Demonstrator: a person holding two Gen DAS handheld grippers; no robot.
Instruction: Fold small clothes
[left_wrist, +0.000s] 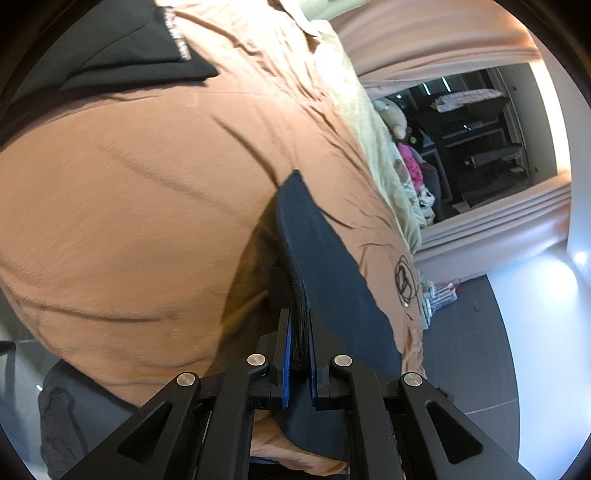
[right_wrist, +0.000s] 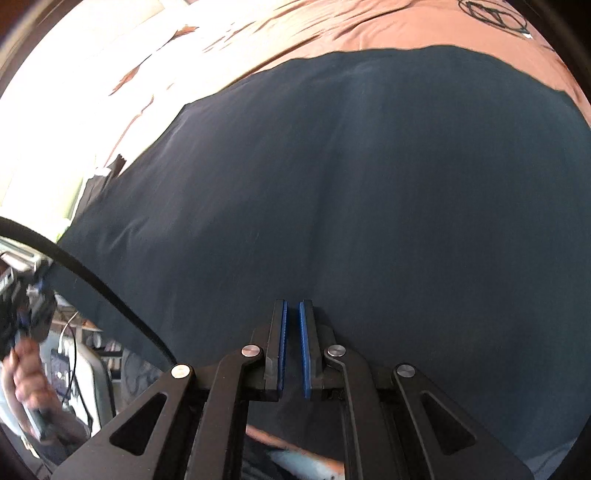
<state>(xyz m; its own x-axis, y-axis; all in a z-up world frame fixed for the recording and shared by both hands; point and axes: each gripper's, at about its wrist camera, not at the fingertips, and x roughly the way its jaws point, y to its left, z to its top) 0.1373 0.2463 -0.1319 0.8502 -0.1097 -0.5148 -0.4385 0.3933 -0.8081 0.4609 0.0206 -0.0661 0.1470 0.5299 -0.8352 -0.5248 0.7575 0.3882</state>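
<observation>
1. At the bottom centre of the left wrist view, the left gripper (left_wrist: 299, 354) has its jaws clamped on a bunched edge of the dark navy garment (left_wrist: 325, 258). You can see the stacked fabric layers squeezed between the blue pads (left_wrist: 287, 363).
2. From there the garment rises as a narrow wedge toward the middle of the frame, edge-on to the camera, lifted off the bed below it.
3. The bed is covered with a rust-brown sheet (left_wrist: 147, 206) that fills most of the left and centre of that view. A black piece of clothing (left_wrist: 110, 48) lies on it in the upper left, and a thin black cable loop (left_wrist: 404, 282) sits on the sheet at right of centre.
4. In the right wrist view, the same navy garment (right_wrist: 351, 184) is spread wide and fills nearly the whole frame, with the brown sheet (right_wrist: 369, 26) showing along the top.
5. The right gripper (right_wrist: 292, 347) is at bottom centre. Its jaws stand close together with a narrow gap between the blue pads (right_wrist: 304, 354), and the cloth runs right up to the tips, but I honestly can't tell if any fabric is pinched in there.
6. At the far left edge of the right wrist view you can see a hand (right_wrist: 26, 380) holding the other gripper's handle, and a black cable (right_wrist: 92, 273) curves across the lower left.
</observation>
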